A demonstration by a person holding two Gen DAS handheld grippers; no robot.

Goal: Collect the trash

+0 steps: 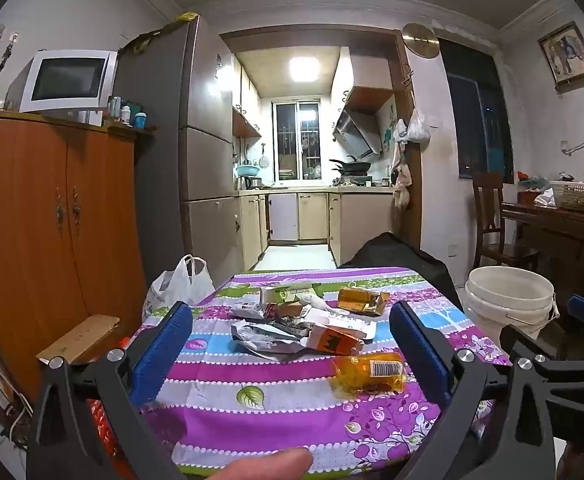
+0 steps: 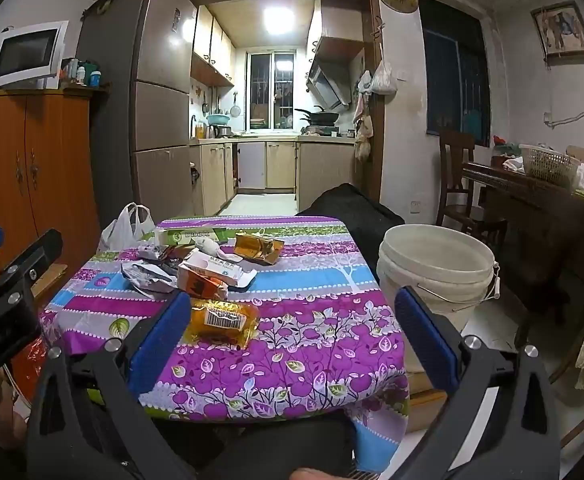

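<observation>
**Readable text: almost none**

Orange crinkled wrapper (image 2: 223, 322) at the near end of the pile carried a white barcode label; digits too small to read. White carton (image 2: 215, 268) had one line of dark Chinese characters along its side, not legible. Long green-and-white box (image 2: 189, 235) at the far edge of the bench (image 2: 312, 344) showed a round green logo and a short printed word, blurred. Orange carton (image 1: 334, 342) bore a black crown-like mark, no text.
</observation>
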